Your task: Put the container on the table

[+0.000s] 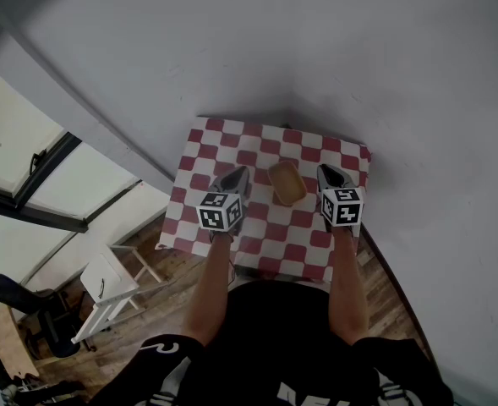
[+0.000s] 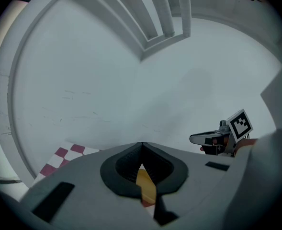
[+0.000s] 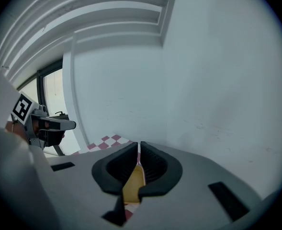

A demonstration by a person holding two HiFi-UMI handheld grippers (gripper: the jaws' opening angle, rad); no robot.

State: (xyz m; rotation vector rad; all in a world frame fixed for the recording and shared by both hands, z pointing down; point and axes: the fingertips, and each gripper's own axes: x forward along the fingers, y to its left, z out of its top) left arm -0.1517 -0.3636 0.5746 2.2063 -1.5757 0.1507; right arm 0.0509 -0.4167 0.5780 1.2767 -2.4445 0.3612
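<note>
A tan, shallow container (image 1: 287, 182) rests on the red-and-white checked table (image 1: 270, 237), between my two grippers. My left gripper (image 1: 238, 174) hovers just left of it, jaws shut with nothing in them; in the left gripper view (image 2: 141, 145) the tips meet and a yellow strip of the container (image 2: 145, 186) shows through the slot behind them. My right gripper (image 1: 327, 172) stands just right of the container, also shut and empty. In the right gripper view (image 3: 139, 145) the container (image 3: 132, 188) shows low through the slot. Each gripper sees the other: right gripper (image 2: 200, 139), left gripper (image 3: 69, 124).
The small table stands in a corner against white walls (image 1: 316, 49). A white stool (image 1: 106, 288) stands on the wooden floor (image 1: 164, 320) at the lower left, with windows (image 1: 29, 159) further left. The person's arms reach from the table's near edge.
</note>
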